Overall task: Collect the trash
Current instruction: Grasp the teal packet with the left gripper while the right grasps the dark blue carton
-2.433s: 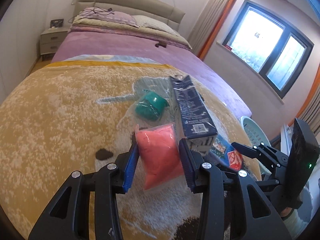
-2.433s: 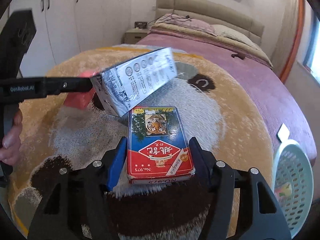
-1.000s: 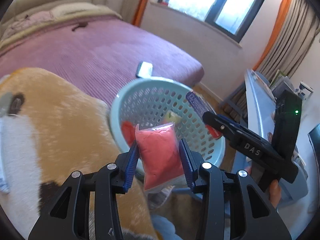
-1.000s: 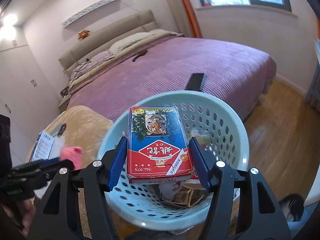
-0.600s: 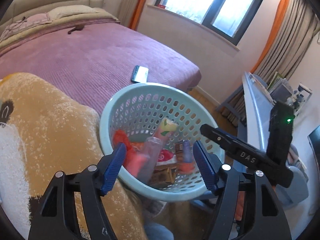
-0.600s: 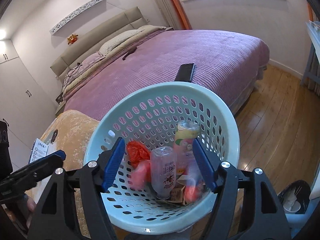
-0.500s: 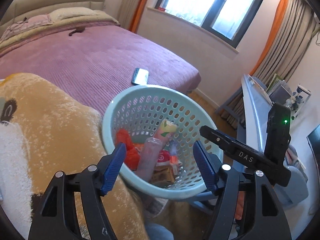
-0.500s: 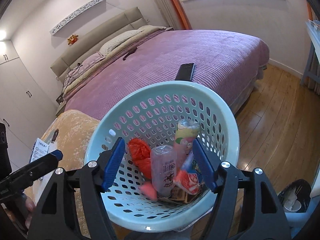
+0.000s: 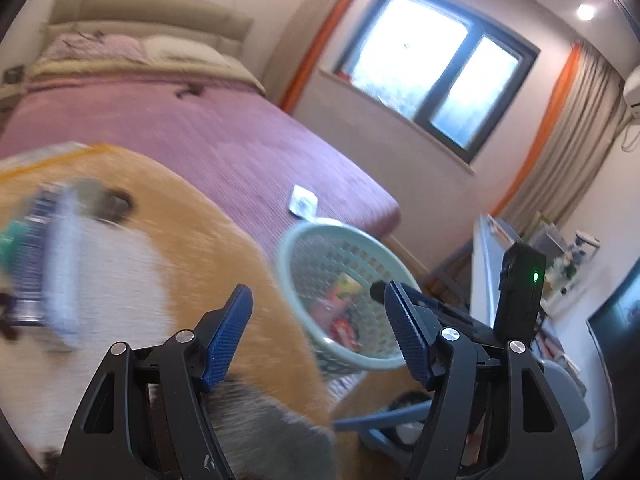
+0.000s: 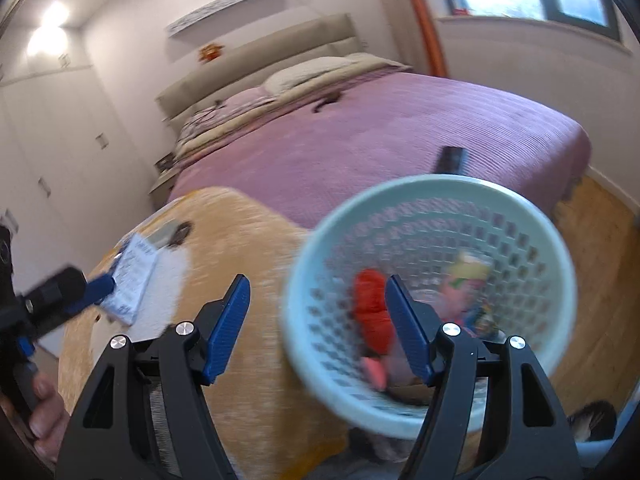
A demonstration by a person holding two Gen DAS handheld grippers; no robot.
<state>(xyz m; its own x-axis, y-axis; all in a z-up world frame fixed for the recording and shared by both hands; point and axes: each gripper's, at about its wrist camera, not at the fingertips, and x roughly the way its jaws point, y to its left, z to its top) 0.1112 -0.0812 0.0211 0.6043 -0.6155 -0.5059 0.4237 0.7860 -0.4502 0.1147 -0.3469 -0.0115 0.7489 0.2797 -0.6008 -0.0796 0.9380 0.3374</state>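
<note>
A pale blue perforated basket [image 9: 298, 240] stands beside the bed and holds several pieces of trash; it also shows in the right wrist view [image 10: 400, 200], with a red bag [image 10: 370, 296] inside. My left gripper [image 9: 318, 336] is open and empty over the orange blanket's edge. My right gripper [image 10: 318, 328] is open and empty, just left of the basket. A blue and white carton [image 9: 52, 256] lies blurred on the blanket at the left, with a green packet [image 9: 6, 240] beside it. The carton also shows in the right wrist view [image 10: 134, 276].
The orange and white fleece blanket [image 9: 140, 248] covers the near part of the purple bed [image 9: 160, 128]. A phone [image 9: 303, 201] lies at the bed's corner. A window [image 9: 432, 76], curtains and a cluttered desk [image 9: 560, 264] stand at the right. The floor [image 10: 600, 280] is wood.
Both grippers let go of their loads, the red bag and the tiger box, into the basket. Both views have since swung left, back toward the blanket and the carton.
</note>
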